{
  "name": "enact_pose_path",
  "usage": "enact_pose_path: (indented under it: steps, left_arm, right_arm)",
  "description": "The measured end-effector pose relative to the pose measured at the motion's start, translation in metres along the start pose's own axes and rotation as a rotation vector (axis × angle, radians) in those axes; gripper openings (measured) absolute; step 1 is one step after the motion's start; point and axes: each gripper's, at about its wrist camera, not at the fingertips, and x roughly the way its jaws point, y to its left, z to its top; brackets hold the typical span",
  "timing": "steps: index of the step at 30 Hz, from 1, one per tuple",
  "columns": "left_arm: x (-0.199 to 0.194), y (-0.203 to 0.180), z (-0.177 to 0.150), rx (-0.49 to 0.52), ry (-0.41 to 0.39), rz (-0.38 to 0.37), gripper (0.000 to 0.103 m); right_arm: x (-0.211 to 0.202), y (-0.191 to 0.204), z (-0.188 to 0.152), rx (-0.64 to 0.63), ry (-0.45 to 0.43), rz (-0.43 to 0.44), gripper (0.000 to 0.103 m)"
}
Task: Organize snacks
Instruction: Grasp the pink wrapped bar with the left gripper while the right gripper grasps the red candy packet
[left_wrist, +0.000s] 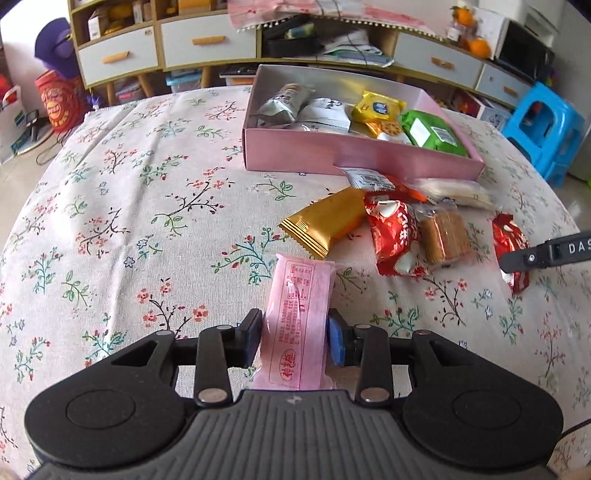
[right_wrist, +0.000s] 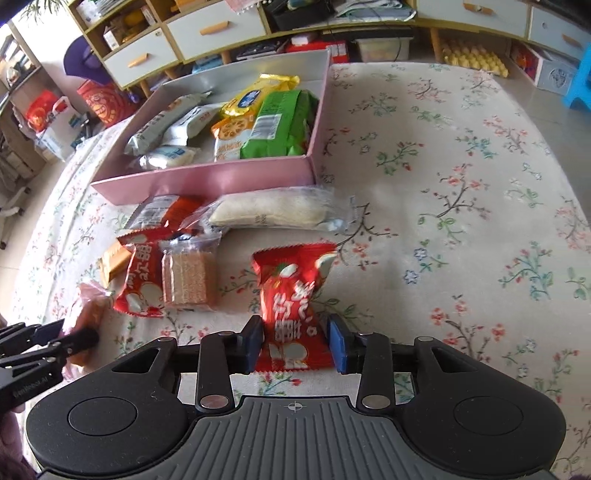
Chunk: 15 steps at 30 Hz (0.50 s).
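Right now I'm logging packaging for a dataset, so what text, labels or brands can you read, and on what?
"DAS": right gripper, cut off at the frame edge.
"GenRobot.AI", probably: left gripper's body, small and upside down.
Red Chinese print and an oval logo: pink packet, too small to read.
White Chinese characters: red packet, upside down, unreadable.
Barcode labels: green pack, too blurred.

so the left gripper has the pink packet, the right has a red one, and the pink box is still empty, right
Not quite: the pink box is not empty. The right wrist view shows several packets in it, including a green packet. The left gripper does grip the pink packet, the right gripper a red packet.
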Motion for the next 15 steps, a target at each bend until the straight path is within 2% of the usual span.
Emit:
enact_pose_path:
  steps: [5,11,12,15]
  left_arm:
    - [0.002,-0.002,0.002,-0.004,0.012,0.009,0.04]
    - [0.003,-0.004,0.004,-0.003,0.03,0.023,0.039]
    - [0.003,-0.004,0.005,-0.002,0.033,0.024,0.036]
    - [0.003,-0.003,0.005,-0.007,0.036,0.027,0.031]
  right_arm:
    - [0.003,0.001,0.003,0.024,0.0,0.003,0.046]
    - [0.006,0.007,0.004,0.026,0.0,-0.015,0.045]
    - [0.006,0.008,0.004,0.025,0.002,-0.019,0.045]
    - [0.006,0.01,0.004,0.023,0.004,-0.032,0.035]
